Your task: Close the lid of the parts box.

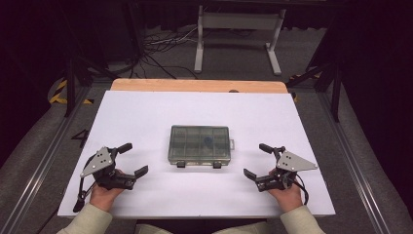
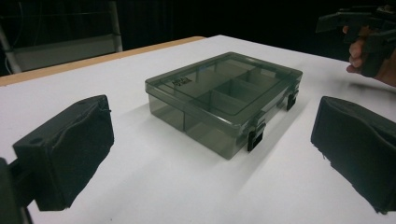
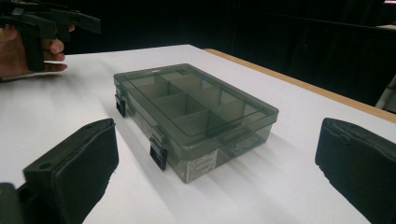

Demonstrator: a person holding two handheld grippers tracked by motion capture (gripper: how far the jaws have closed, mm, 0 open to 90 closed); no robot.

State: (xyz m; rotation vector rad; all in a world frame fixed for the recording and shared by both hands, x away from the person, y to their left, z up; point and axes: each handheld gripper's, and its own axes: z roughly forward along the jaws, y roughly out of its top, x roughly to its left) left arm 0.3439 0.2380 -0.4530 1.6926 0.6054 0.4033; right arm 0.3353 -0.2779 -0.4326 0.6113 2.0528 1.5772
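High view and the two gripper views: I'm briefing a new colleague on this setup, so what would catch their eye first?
First, the smoky see-through compartment box at the middle of the white table, its lid down and two black latches on the side facing the person. Next, the open left claw and open right claw, each resting on the table to either side of the box, apart from it.

A smoky clear compartment box (image 1: 199, 145), lid closed, sits mid-table (image 1: 146, 112). The left gripper (image 1: 134, 159) rests at its 8 o'clock, the right gripper (image 1: 257, 160) at 4 o'clock, both spread wide.
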